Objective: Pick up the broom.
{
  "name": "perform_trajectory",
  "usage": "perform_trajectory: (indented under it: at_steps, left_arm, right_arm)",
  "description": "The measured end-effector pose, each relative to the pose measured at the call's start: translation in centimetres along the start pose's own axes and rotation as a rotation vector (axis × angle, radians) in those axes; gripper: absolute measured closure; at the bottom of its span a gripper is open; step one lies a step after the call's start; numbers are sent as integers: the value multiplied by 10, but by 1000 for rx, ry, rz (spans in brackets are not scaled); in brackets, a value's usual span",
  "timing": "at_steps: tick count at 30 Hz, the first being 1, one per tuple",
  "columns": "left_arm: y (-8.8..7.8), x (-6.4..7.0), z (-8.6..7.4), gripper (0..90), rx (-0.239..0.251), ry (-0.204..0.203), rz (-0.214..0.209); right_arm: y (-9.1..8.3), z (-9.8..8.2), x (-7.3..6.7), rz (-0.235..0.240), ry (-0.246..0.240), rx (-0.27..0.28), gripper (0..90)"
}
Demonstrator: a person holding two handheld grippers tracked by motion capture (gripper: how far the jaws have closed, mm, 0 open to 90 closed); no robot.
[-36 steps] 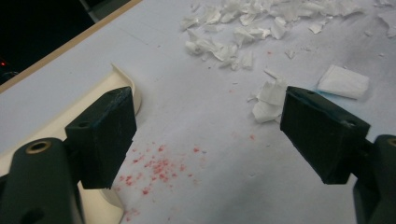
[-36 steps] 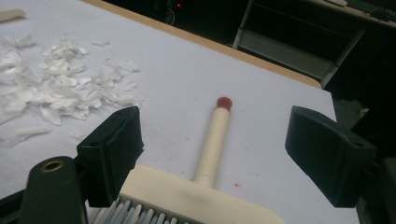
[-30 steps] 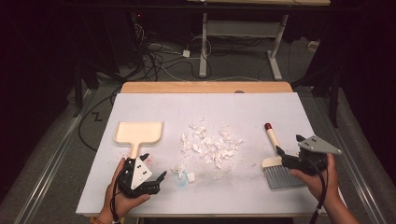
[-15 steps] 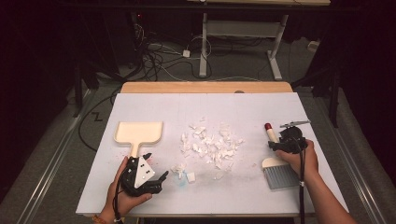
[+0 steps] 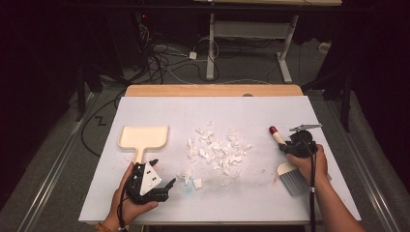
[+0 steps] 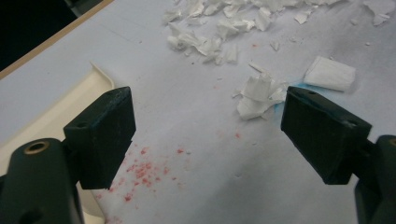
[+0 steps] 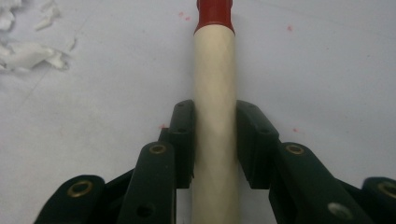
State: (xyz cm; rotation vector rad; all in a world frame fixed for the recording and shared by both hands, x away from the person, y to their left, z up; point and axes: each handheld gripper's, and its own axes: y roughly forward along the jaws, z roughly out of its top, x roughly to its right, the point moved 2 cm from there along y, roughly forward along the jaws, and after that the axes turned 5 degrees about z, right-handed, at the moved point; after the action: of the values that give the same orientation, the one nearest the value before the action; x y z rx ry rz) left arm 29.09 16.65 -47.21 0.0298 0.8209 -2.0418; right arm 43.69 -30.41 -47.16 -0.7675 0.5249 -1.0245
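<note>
Now right gripper (image 7: 215,140) just closed, pinching brush handle (image 7: 214,84), left gripper (image 6: 205,135) spread, apparently empty.

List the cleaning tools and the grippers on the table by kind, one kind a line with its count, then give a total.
Brush, handle clamped by right gripper: 1
Dustpan, cream: 1
Grippers, including the left gripper: 2
Total: 4
</note>
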Motion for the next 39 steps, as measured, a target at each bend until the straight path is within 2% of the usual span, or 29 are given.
perform_trajectory:
  at_steps: [3, 5, 10, 15, 16, 19, 20, 21, 22, 23, 25, 28, 30, 32, 34, 36, 38, 39]
  left_arm:
    - [-1, -1, 0, 170, 5, -5, 2]
    - [-2, -1, 0, 170, 6, -8, 4]
    - [-4, -2, 0, 170, 9, -13, 6]
    - [-6, -3, 4, 170, 36, -50, -12]
    - [-7, -4, 6, 170, 45, -62, -16]
    - [-10, -1, 21, 169, 82, -88, -39]
    - [-11, 1, 28, 170, 95, -95, -61]
    - [-11, 1, 28, 170, 95, -95, -61]
    - [-14, 10, 46, 170, 129, -88, -114]
    - [-15, 16, 57, 170, 140, -79, -133]
    - [-14, 32, 79, 173, 175, -60, -203]
    - [-4, 60, 113, 173, 227, 0, -285]
    - [9, 80, 131, 173, 242, 43, -312]
    - [23, 98, 143, 183, 238, 44, -366]
    - [36, 114, 151, 187, 236, 62, -392]
    - [48, 126, 154, 188, 232, 65, -395]
    - [58, 133, 156, 209, 225, 30, -422]
    - [62, 136, 157, 211, 221, 20, -417]
  right_arm:
    - [-10, 2, -1, -28, -5, 68, 704]
    - [-23, 5, -4, -68, -17, 155, 704]
    - [-52, 9, -13, -93, -52, 306, 705]
    - [-81, 11, -24, -110, -60, 457, 706]
    - [-87, 11, -26, -122, -55, 503, 707]
    - [-101, 13, -35, -113, -50, 564, 707]
    - [-105, 14, -38, -106, -46, 573, 706]
    - [-109, 15, -41, -95, -44, 576, 706]
    - [-112, 15, -43, -91, -40, 590, 706]
    - [-116, 15, -47, -87, -40, 601, 706]
    - [-122, 15, -55, -94, -42, 640, 706]
    - [-126, 17, -68, -58, -35, 665, 706]
    - [-126, 18, -78, -39, -54, 655, 706]
    - [-127, 17, -88, -30, -72, 668, 705]
    - [-127, 16, -97, -21, -91, 677, 705]
    - [-125, 15, -108, 5, -118, 664, 705]
    - [-124, 12, -119, 21, -142, 668, 705]
    - [-122, 11, -125, 31, -163, 659, 705]
